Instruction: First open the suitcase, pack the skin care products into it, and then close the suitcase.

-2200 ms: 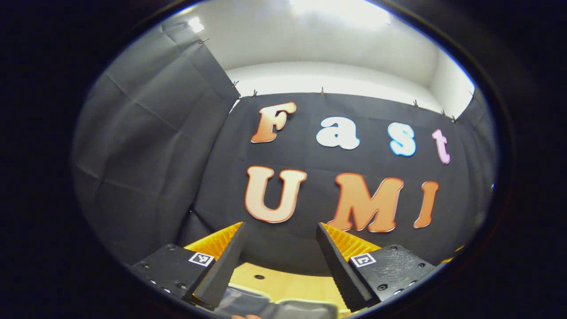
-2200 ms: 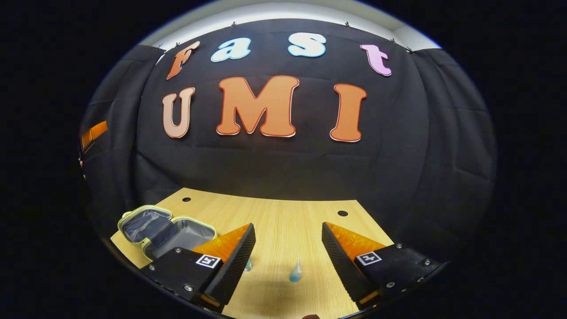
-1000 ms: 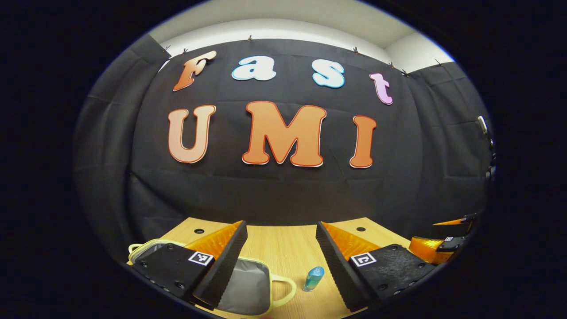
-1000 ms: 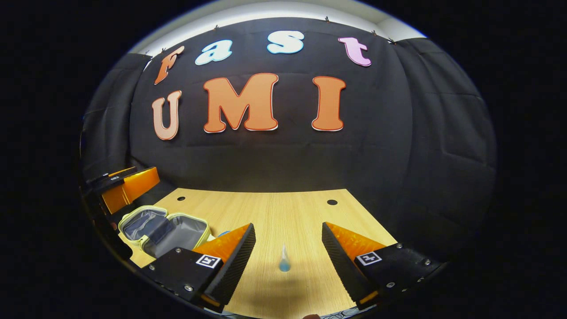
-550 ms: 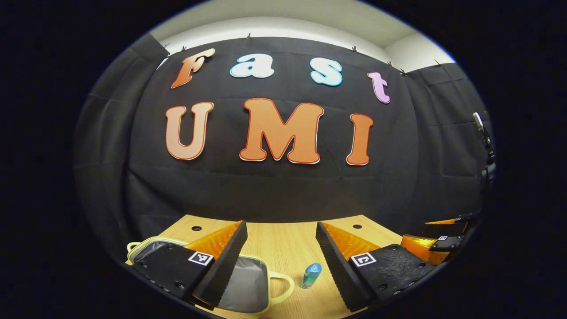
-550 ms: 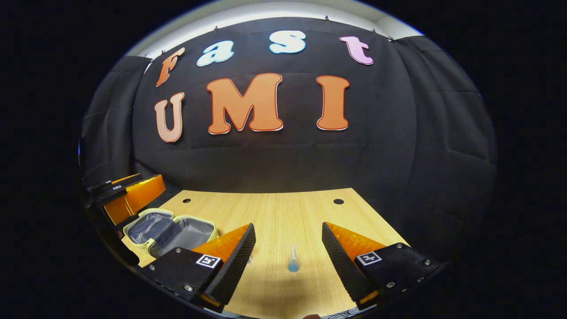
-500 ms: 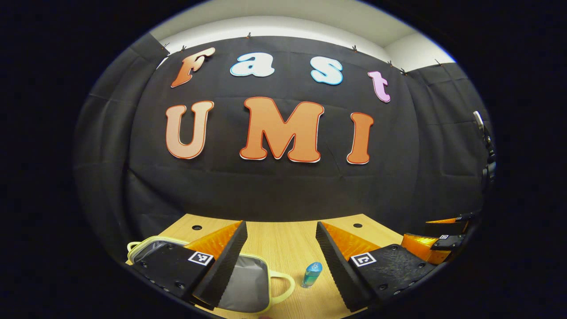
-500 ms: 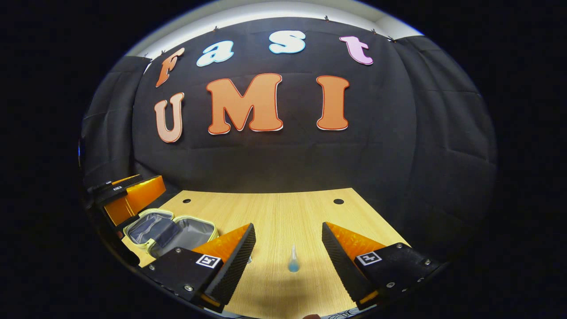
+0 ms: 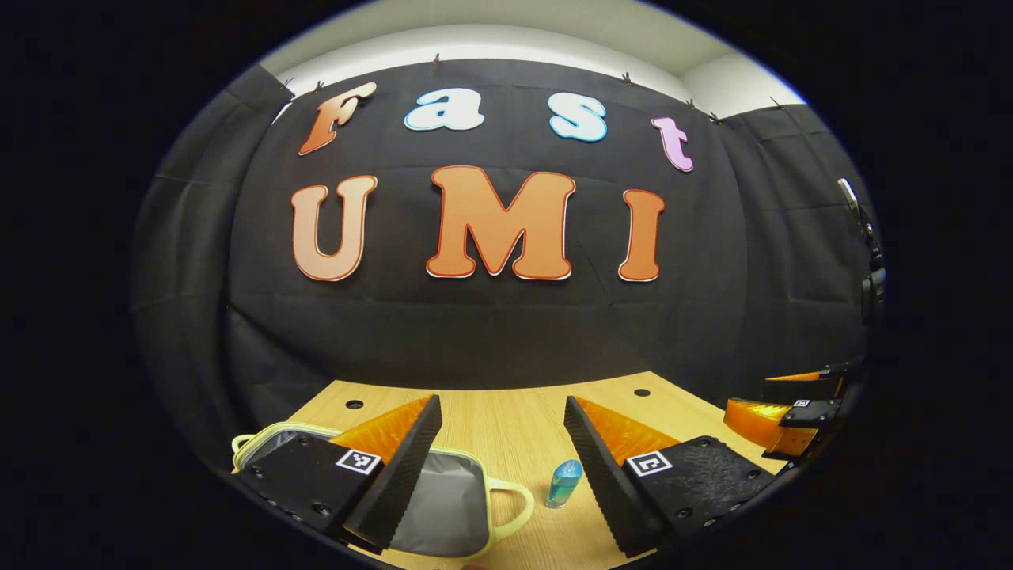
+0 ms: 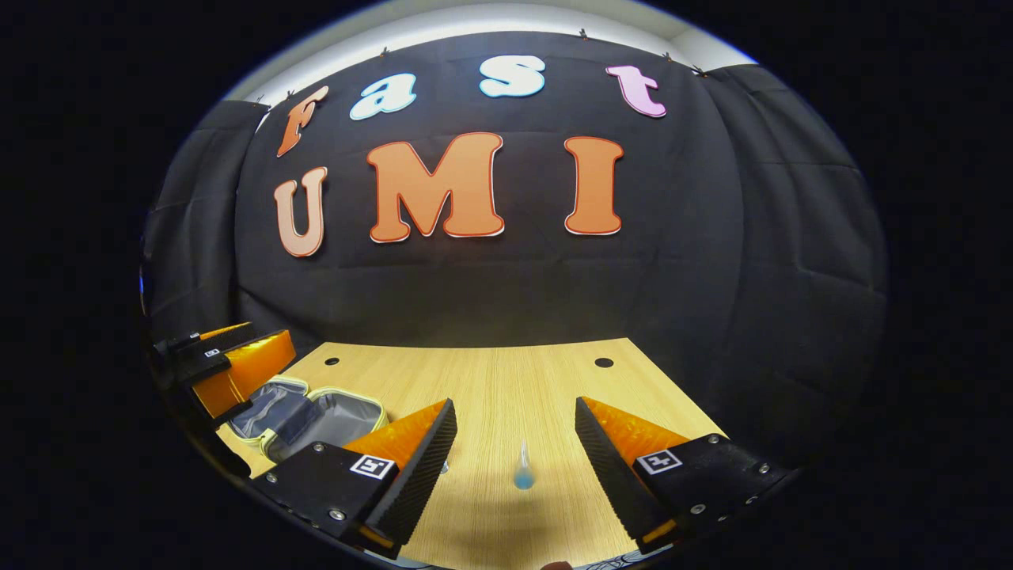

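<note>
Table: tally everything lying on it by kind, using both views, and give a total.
Suitcase: 1, open
Skin care bottles: 2, the round-capped bottle beside the suitcase and the pointed-tip bottle
Total: 3

on the surface (image 10: 506, 380) the open suitcase (image 10: 316, 416) lies at the left, well apart from the small bottle (image 10: 522, 473) near the middle. in the left gripper view another bottle (image 9: 563, 483) stands just right of the suitcase handle (image 9: 510, 507).
</note>
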Action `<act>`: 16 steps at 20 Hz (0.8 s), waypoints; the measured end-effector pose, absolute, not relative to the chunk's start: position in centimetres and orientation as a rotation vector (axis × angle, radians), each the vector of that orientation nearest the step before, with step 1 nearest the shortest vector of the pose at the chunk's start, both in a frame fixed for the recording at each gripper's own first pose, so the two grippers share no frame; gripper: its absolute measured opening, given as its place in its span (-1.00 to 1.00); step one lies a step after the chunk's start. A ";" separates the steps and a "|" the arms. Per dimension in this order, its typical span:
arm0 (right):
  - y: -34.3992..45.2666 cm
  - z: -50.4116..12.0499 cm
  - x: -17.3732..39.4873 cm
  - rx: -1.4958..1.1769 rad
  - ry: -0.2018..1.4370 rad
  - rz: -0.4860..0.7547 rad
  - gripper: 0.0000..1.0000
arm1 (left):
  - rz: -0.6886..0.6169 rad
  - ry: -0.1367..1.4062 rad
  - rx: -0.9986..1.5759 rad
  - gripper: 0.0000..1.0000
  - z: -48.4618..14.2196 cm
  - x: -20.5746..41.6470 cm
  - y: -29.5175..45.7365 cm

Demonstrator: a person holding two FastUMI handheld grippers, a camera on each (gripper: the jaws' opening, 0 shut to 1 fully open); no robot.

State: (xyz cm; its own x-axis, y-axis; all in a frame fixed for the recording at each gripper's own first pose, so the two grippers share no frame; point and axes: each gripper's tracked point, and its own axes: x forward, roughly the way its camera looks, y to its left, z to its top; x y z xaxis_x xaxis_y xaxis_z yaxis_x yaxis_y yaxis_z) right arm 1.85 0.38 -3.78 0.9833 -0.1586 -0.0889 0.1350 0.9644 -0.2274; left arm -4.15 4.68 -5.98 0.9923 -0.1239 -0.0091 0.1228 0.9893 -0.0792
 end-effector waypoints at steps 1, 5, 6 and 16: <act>0.3 -3.9 1.9 -0.224 0.109 -0.150 0.91 | -0.126 0.015 -0.073 0.93 -6.1 -4.2 4.6; 0.1 -4.2 2.1 -0.223 0.114 -0.151 0.91 | -0.128 0.025 -0.071 0.93 -6.8 -3.8 4.4; 0.0 -4.2 2.3 -0.220 0.117 -0.152 0.91 | -0.133 0.024 -0.076 0.93 -6.9 -3.5 4.2; -3.9 -5.6 2.3 -0.261 0.213 -0.225 0.92 | -0.240 0.103 -0.049 0.98 -20.2 6.5 -5.6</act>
